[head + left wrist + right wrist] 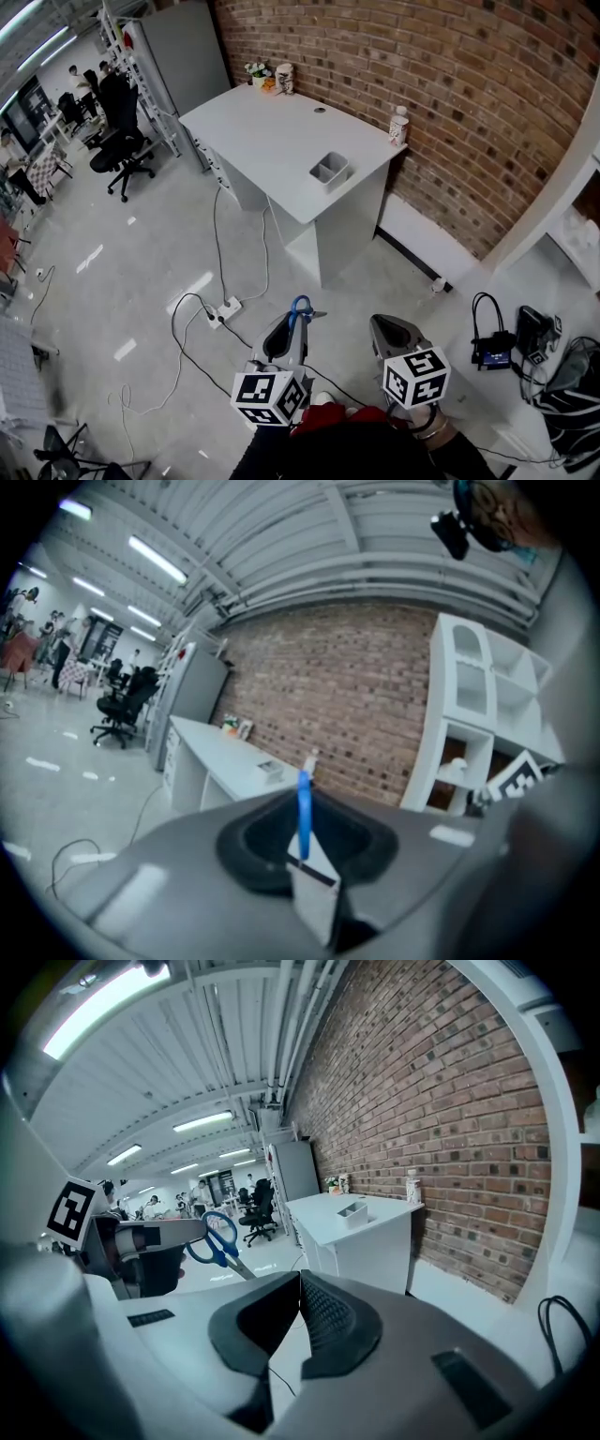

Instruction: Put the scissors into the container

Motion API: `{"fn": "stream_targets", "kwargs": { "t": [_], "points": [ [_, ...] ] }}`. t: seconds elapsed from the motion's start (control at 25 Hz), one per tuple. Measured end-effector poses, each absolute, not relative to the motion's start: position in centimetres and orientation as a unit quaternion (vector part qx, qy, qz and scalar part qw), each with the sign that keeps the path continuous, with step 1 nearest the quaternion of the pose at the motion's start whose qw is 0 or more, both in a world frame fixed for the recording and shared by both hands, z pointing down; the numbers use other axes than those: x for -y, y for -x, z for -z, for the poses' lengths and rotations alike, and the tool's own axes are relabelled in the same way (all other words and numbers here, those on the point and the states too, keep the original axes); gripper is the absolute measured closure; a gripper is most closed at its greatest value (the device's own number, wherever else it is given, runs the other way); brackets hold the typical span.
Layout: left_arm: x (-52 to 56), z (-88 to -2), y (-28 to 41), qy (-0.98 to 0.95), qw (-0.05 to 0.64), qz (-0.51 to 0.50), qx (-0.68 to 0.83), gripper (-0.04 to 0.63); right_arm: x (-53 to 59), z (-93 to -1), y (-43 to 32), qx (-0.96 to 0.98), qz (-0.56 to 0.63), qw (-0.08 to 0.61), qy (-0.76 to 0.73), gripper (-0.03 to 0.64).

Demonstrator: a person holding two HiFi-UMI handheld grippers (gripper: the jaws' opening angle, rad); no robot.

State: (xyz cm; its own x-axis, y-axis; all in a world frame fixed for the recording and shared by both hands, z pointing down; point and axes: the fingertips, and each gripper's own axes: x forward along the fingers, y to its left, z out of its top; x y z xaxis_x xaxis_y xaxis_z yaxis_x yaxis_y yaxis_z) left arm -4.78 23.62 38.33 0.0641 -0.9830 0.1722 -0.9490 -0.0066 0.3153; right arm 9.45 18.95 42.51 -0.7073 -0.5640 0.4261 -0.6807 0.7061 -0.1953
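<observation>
Blue-handled scissors [300, 307] stick up out of my left gripper [296, 323], which is shut on them low over the floor, well short of the table. In the left gripper view the blue handle [303, 810] shows edge-on between the jaws. The right gripper view shows the scissors [220, 1241] from the side, blades pointing down and right. My right gripper [382, 326] is beside the left one, shut with nothing in it [300, 1290]. The grey two-compartment container [330, 170] stands near the front right edge of the white table [272, 131], and also appears as container [352, 1211] and container [270, 769].
A white bottle [398, 125] stands at the table's right corner by the brick wall, and small items [284, 77] sit at its far end. Cables and a power strip [228, 307] lie on the floor. An office chair [122, 155] stands left; white shelving [562, 216] and electronics [494, 352] are right.
</observation>
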Motion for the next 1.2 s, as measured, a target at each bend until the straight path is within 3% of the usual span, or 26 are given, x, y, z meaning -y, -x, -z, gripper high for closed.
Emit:
{"fn": "stream_targets", "kwargs": {
  "t": [1.2],
  "points": [
    [-17.5, -38.8, 9.7, -0.712, 0.174, 0.051, 0.678, 0.549, -12.3, -44.3, -3.8, 0.904, -0.186, 0.181, -0.34, 0.609]
  ]
}}
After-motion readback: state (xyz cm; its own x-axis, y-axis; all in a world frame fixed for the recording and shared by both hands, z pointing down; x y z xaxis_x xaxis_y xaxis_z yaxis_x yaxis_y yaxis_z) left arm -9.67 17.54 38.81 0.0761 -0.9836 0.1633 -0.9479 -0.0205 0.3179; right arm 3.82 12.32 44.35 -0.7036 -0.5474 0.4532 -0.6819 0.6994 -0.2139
